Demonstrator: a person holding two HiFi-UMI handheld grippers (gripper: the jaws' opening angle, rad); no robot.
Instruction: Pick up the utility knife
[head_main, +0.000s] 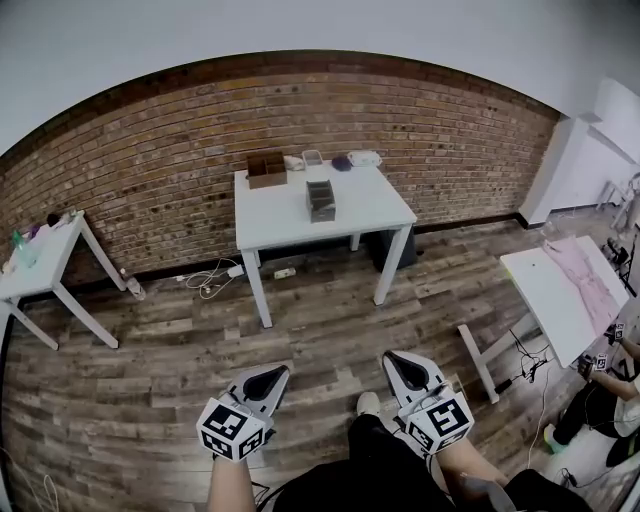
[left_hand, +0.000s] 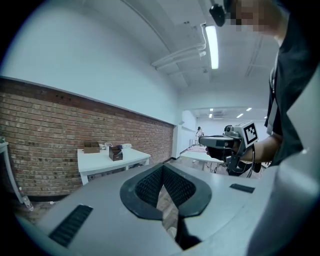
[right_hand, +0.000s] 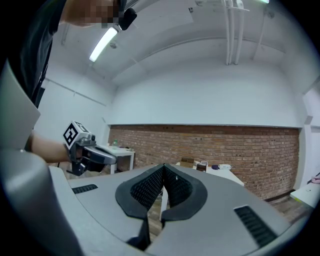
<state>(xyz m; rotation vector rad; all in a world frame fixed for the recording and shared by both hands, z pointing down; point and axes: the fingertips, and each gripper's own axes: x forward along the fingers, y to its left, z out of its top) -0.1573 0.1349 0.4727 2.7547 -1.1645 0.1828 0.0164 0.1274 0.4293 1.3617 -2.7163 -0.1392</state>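
I cannot make out a utility knife in any view. A white table (head_main: 360, 212) stands by the brick wall, well ahead of me. It carries a brown box (head_main: 266, 168), a dark small organizer (head_main: 320, 199) and a few small items at its back edge. My left gripper (head_main: 268, 378) and right gripper (head_main: 405, 368) are held side by side low in the head view, over the wooden floor and far short of the table. Both have their jaws together with nothing between them. The left gripper (left_hand: 163, 166) faces the table; the right gripper (right_hand: 164, 166) does too.
A small white table (head_main: 40, 265) with bottles stands at the left wall. Another white table (head_main: 556, 295) with a pink cloth is at the right, a person (head_main: 600, 400) crouched beside it. Cables (head_main: 212, 280) lie on the floor under the middle table.
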